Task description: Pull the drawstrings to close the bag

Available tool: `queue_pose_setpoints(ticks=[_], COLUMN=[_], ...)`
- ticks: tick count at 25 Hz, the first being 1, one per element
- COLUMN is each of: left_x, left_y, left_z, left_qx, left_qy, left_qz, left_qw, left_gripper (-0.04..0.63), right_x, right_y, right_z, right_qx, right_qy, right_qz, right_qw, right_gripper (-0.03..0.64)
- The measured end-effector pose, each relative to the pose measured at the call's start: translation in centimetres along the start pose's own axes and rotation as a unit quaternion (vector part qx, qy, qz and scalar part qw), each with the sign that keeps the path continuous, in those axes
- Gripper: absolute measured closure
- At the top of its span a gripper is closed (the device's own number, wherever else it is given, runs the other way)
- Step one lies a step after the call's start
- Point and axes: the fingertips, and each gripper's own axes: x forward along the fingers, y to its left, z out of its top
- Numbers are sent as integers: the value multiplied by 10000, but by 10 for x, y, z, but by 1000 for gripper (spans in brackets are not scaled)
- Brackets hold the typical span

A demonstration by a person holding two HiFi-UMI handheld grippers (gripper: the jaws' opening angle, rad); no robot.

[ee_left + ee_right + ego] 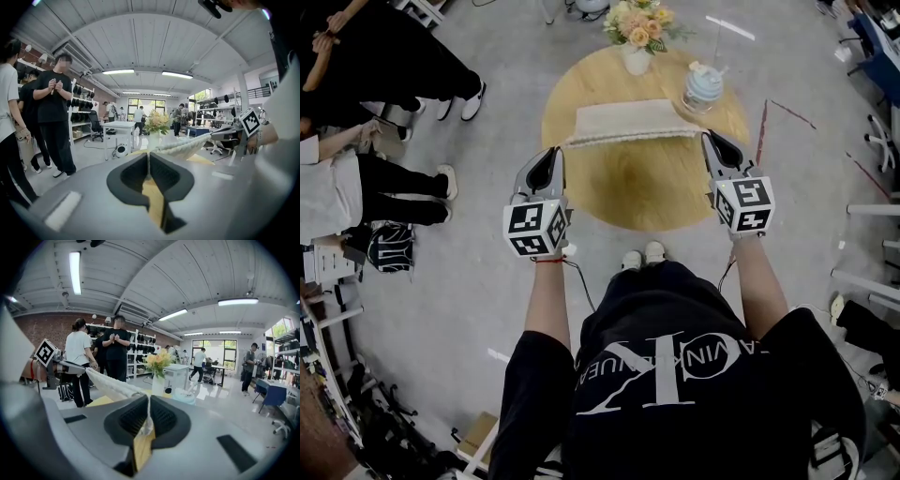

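Two grippers, one bag, both ends taken up. The cream, coarse-woven fabric drawstring bag (630, 120) hangs stretched between the grippers over the far half of the round light-wood bench (647, 192).

Bag appearance: from above it reads as a wide, shallow rectangle. The long edge nearest the person is bunched into a thick, rope-like ridge that runs almost straight from one set of jaws to the other. The rest of the cloth spreads flat from that ridge toward the far side of the bench. In both gripper views the ridge spans the air above the bench top, pulled tight with fine puckers along it. Whether the far edge of the cloth rests on the wood cannot be told.

Left gripper (149, 155): jaws closed, pads together on the left drawstring end (151, 152), where the bunched edge meets the tips.

Right gripper (148, 398): jaws closed likewise, with the right drawstring end (147, 424) showing as a whitish strand pinched between the pads.

Both grippers point away from the person at about the same height, one at each end of the bag.

Surroundings: a white vase of peach and yellow flowers (637, 36) stands at the far rim of the bench. A pale blue lidded cup with a straw (703, 86) sits near the bag's far right corner.
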Motion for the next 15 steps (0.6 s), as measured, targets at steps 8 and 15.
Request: queue_pose_setpoints(ticks=[8, 15], left_x=[-3, -6], left_y=[-3, -4], left_z=[3, 10], left_qx=[-86, -95], left_qy=[-46, -115], left_qz=[-88, -179], left_qw=[9999, 9997], left_gripper=[572, 572], right_x=[-3, -6], right_y=[-3, -5], right_z=[0, 4], right_qx=[15, 174], right_qy=[-37, -130], right_qz=[1, 59], right_qw=[10000, 9997], right_gripper=[592, 592])
